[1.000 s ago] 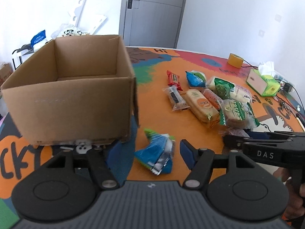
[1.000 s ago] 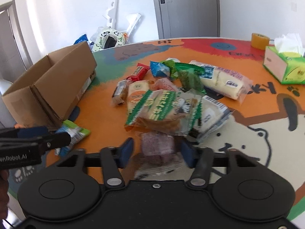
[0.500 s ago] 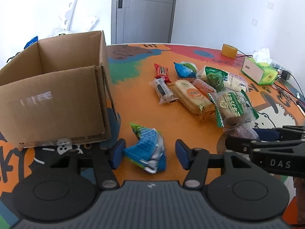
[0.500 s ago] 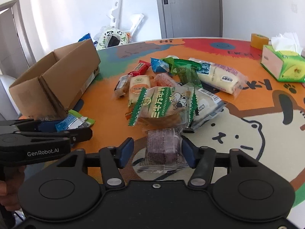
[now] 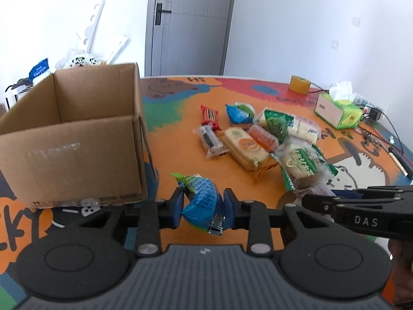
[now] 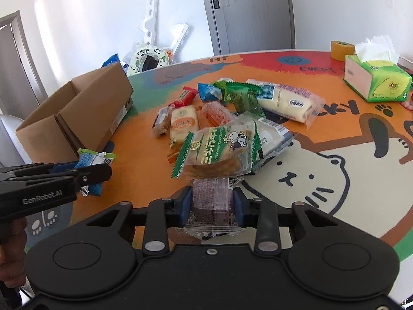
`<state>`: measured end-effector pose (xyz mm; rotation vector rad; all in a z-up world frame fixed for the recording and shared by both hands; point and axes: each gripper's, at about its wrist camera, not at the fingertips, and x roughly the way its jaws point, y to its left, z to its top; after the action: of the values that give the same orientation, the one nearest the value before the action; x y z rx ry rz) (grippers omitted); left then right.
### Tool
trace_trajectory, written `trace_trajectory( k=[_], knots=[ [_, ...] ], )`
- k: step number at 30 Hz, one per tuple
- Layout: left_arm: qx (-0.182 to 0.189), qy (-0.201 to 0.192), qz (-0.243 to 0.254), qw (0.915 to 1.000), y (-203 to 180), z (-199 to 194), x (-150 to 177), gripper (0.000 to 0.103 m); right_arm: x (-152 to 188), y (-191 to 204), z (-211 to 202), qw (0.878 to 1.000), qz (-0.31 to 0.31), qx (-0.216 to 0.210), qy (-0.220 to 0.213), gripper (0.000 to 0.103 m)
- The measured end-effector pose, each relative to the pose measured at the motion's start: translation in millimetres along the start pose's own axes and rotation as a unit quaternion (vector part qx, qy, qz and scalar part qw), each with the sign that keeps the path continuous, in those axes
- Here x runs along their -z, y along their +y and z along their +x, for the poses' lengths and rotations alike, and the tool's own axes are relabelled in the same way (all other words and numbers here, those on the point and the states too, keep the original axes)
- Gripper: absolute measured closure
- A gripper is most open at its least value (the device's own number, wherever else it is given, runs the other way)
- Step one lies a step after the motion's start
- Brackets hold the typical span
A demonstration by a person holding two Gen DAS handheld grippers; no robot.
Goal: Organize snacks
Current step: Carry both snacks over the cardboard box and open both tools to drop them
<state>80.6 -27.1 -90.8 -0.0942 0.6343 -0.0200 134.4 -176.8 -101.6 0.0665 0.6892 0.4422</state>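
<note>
My left gripper (image 5: 203,208) is closing, its blue pads pressing both sides of a blue and green snack packet (image 5: 202,202), right of the open cardboard box (image 5: 72,139). My right gripper (image 6: 213,208) is also closing, its pads against a purple wrapped snack (image 6: 212,201) at the near edge of the snack pile. Several more snacks lie on the orange table (image 5: 180,155): a green-edged bread pack (image 6: 219,152), an orange-labelled cake (image 6: 183,125), a red bar (image 5: 209,115), a long white bread pack (image 6: 286,100). In the right wrist view the left gripper (image 6: 85,173) holds the blue packet (image 6: 90,160).
A green tissue box (image 6: 376,81) and a yellow tape roll (image 6: 342,49) stand at the table's far right. Cables and a charger (image 5: 371,115) lie by that edge. White boards and bags lean on the wall behind the box. A grey door (image 5: 191,23) is beyond the table.
Both grippers' jaws have narrowed onto their snacks: the left onto the blue packet, the right onto the purple one. The blue packet now sits squeezed between the left pads.
</note>
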Motion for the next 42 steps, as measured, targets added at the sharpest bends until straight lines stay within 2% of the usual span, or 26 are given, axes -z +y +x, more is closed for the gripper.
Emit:
trace_trajectory(
  k=[19, 33, 42],
  knots=[
    [-0.023, -0.071, -0.015, 0.9971, 17, -51, -37, 0.071, -42, 33, -32, 0.997, -0.013, -0.034, -0.065, 0.069],
    [-0.073, -0.099, -0.049, 0.9912, 72, -55, -57, 0.071, -75, 79, -6, 0.993, -0.032, -0.08, -0.076, 0.069],
    [-0.099, -0.096, -0.076, 0.9876, 103, -41, -67, 0.071, -94, 107, 11, 0.99, -0.047, -0.106, -0.079, 0.069]
  ],
)
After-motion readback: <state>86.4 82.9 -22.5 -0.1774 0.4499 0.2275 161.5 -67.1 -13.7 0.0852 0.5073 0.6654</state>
